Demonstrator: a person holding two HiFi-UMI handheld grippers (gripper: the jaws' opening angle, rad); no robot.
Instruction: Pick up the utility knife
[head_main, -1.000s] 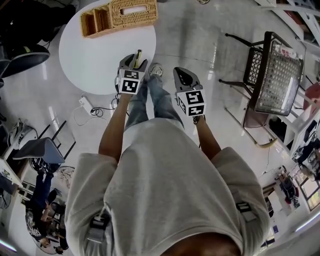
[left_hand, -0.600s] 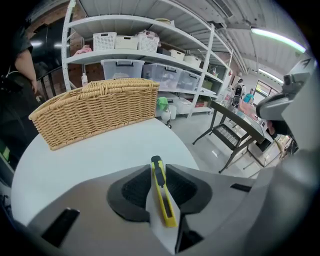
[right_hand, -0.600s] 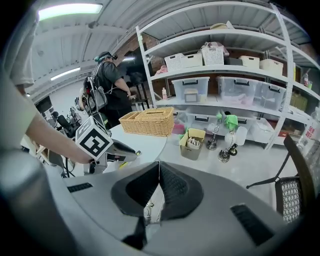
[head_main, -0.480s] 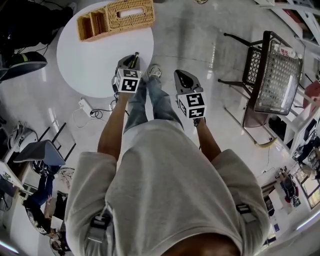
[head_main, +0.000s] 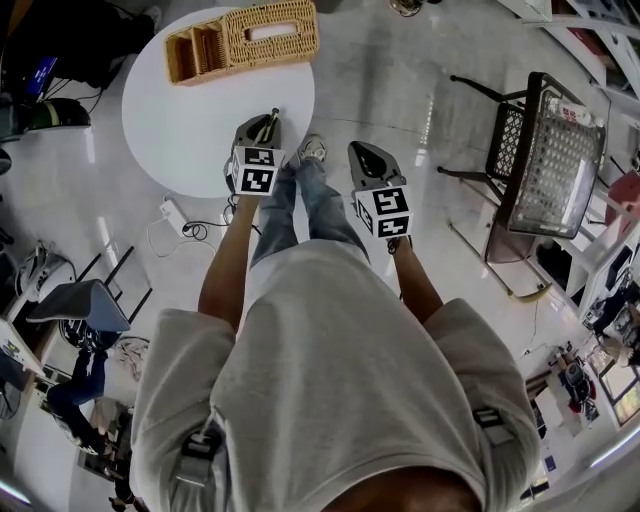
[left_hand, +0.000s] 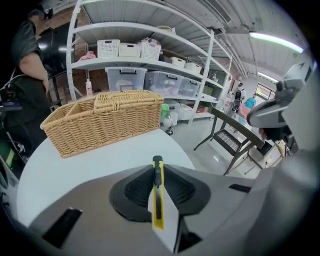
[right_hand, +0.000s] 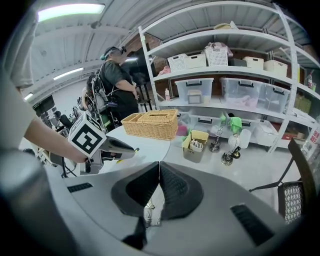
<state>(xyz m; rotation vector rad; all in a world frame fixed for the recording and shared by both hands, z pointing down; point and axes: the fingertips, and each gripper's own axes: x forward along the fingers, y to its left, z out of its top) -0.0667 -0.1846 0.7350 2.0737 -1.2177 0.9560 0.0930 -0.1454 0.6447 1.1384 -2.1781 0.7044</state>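
Note:
The yellow and black utility knife (left_hand: 158, 200) is clamped between the dark pads of my left gripper (left_hand: 158, 175), its black tip pointing out over the round white table (left_hand: 75, 160). From the head view the left gripper (head_main: 268, 124) reaches over the table's (head_main: 180, 120) near edge, the knife (head_main: 271, 119) poking out of its front. My right gripper (head_main: 363, 152) hovers over the floor beside the person's legs. Its jaws are shut, pads touching, with nothing between them (right_hand: 159, 172). The right gripper view also catches the left gripper (right_hand: 112, 146) at the table.
A wicker basket (head_main: 245, 38) with compartments stands at the table's far side. A black chair with a wire tray (head_main: 550, 150) is at the right. A power strip with cables (head_main: 175, 212) lies on the floor under the table's edge. A person (right_hand: 117, 80) stands by the shelves (right_hand: 225, 85).
My left gripper's jaws have closed in on the utility knife. The right gripper has stayed where it was.

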